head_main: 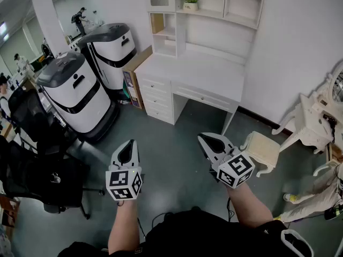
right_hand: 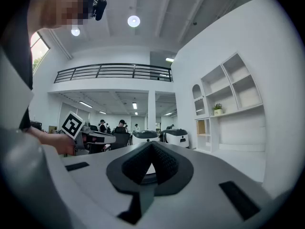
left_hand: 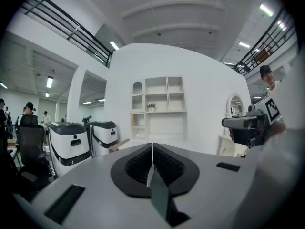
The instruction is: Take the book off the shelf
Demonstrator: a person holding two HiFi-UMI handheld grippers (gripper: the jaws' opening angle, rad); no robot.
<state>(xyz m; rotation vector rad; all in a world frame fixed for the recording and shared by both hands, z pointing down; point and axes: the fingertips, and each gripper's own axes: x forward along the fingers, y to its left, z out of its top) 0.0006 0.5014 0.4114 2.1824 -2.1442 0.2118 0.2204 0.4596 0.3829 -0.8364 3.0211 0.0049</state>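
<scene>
While both grippers hang low over the grey floor (head_main: 166, 135) in the head view, the left gripper (head_main: 129, 146) and the right gripper (head_main: 208, 141) stay well apart from the white desk (head_main: 198, 74). The book (head_main: 156, 23), a tan slab, stands in a small left-hand cubby of the shelf unit (head_main: 206, 33) above that desk.

In the left gripper view, the jaws are pressed together along a thin seam with nothing between them. The book shows far ahead, lower left of a potted plant (left_hand: 151, 107).

In the right gripper view, the jaws likewise meet, empty, and the book's cubby lies off to the right.
</scene>
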